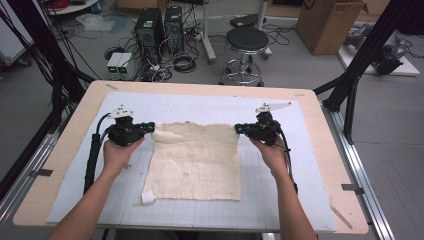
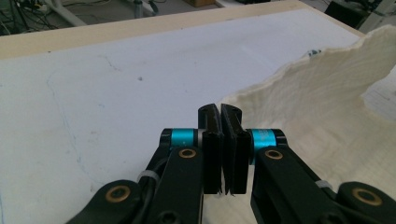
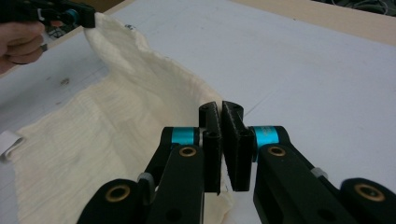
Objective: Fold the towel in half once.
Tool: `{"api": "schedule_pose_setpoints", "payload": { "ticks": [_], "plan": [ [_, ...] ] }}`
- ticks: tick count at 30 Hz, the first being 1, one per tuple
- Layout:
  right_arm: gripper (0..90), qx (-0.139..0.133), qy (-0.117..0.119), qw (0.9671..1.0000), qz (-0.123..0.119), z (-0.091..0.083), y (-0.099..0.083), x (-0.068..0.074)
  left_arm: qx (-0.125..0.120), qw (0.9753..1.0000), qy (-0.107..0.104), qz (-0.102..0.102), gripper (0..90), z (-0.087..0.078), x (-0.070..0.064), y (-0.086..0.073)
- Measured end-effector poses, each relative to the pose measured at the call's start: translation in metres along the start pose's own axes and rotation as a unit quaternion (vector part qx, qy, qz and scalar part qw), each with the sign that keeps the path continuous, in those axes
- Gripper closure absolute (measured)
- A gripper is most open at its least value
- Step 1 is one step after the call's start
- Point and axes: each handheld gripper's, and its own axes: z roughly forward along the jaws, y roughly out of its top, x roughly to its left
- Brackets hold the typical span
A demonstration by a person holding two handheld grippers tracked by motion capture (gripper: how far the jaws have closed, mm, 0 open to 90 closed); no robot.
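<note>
From the high view: holding a cream cloth (image 1: pixel 195 161) by its two far corners, left gripper (image 1: pixel 148 128) clamped on the far-left corner, right gripper (image 1: pixel 240 129) clamped on the far-right one. Lying mostly flat on the white mat (image 1: pixel 280 200) of the counter (image 1: pixel 320 130), near the middle, far edge just raised. Looks like the start of a fold, corners gripped and ready. Probably calls next for lifting both corners together and carrying them toward the near edge, keeping the two sides level so the fold lands square. Small white tag (image 1: pixel 148 197) sticking out at the near-left corner.

From the left gripper view: jaws of the left gripper (image 2: pixel 222 114) pressed tight together, cloth (image 2: pixel 322 107) pinched between them. Fabric rising away in a wavy ridge, coarse open weave, soft and limp, sagging between the two holds.

From the right gripper view: right gripper (image 3: pixel 221 112) clenched on the corner too, jaws closed with cloth (image 3: pixel 116 116) caught low between them. Far edge running up in a rumpled crest to the other gripper at top left. Rest of the sheet spread flat, faintly ribbed, pale cream, tag (image 3: pixel 9 140) at the left edge.
</note>
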Motion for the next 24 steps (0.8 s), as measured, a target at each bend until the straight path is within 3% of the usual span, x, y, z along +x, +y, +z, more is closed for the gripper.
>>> {"api": "schedule_pose_setpoints", "payload": {
  "ticks": [7, 15, 20, 24],
  "plan": [
    [86.6, 0.006, 0.021, 0.9995, -0.023, -0.005, -0.001, 0.014, 0.0, 0.9999, -0.012, 0.006, 86.9, -0.012, -0.004, -0.012],
    [86.6, -0.005, 0.036, 0.9993, -0.011, -0.014, -0.023, 0.017, -0.001, 0.9994, -0.03, 0.016, 86.9, -0.025, -0.014, -0.026],
    [86.6, -0.003, 0.045, 0.9989, -0.015, -0.016, -0.034, 0.021, 0.017, 0.9987, -0.035, 0.033, 86.8, -0.028, -0.02, -0.034],
    [86.6, 0.0, 0.049, 0.9985, -0.022, -0.018, -0.043, 0.028, 0.013, 0.9982, -0.044, 0.04, 86.8, -0.034, -0.026, -0.039]
  ]
}}
